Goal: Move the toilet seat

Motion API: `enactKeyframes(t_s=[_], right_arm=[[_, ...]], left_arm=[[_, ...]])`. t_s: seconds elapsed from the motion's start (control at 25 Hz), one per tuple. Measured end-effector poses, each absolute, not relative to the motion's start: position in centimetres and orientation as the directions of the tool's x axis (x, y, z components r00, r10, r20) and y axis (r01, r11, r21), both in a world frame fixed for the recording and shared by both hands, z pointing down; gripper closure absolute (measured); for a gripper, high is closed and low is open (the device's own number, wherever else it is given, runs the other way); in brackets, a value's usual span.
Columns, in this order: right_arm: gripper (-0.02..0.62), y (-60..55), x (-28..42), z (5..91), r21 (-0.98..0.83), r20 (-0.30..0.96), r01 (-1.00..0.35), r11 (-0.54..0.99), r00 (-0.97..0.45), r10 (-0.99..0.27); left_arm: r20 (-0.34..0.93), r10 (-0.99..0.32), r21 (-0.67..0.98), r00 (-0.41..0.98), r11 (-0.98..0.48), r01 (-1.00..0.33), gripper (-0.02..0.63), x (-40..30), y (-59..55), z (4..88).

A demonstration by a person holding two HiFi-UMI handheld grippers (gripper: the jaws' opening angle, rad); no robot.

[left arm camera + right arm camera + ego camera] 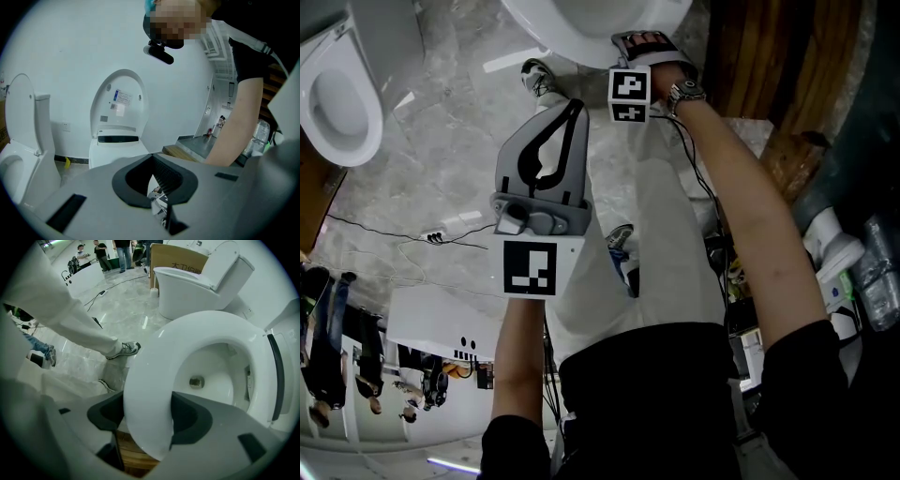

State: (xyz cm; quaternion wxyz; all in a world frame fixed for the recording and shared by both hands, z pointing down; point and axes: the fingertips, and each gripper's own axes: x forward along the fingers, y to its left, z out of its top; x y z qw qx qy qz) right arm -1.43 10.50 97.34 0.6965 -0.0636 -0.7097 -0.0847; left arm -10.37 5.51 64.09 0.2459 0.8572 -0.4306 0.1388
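Toilet seat (150, 380), a white oval ring, lies flat on the rim of its bowl (211, 380). Its long axis runs from the rounded front end, at the lower left of the right gripper view, back to the rear end at that view's right edge, where a dark curved strip (276, 376) follows the seat. The opening faces straight up, with the drain showing at the bottom of the bowl.

The right gripper (149, 420) points steeply down over the front end of the seat. Its jaws stand wide apart and straddle the band of the ring, one pad on the outer edge and the other on the inner edge over the bowl. The white band fills the space between them, with no gap showing on either side, so the pads are clamped across the seat's width. Below the seat's front tip a strip of brown wood (133, 451) shows between the jaws.

In the head view the right hand (670, 80) reaches to the near rim of the toilet at the top edge. The left gripper (570, 112) hangs in the air well short of the toilet, in front of a pale trouser leg (647, 244). Its jaws are pressed together with nothing between them.

A shoe (123, 350) stands on the grey marble floor (117, 305) just beside the bowl. A second toilet (187, 282) with its lid raised stands further off.
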Motion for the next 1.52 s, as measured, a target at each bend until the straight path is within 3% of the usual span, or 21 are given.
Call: enactKeyframes(t_s=[0.76, 1.52], right_arm=[[0.305, 11.5, -1.7, 91.1, -0.097, 0.993, 0.215, 0.972, -0.047, 0.11], [0.305, 11.2, -1.9, 81.8, -0.283, 0.95, 0.218, 0.934, -0.069, 0.303]], left_arm=[[0.425, -0.698, 0.266, 0.577, -0.513, -0.816, 0.6, -10.7, 5.3, 62.1], [0.445, -0.648, 0.139, 0.618, -0.632, -0.762, 0.6, -9.5, 6.8, 60.0]])
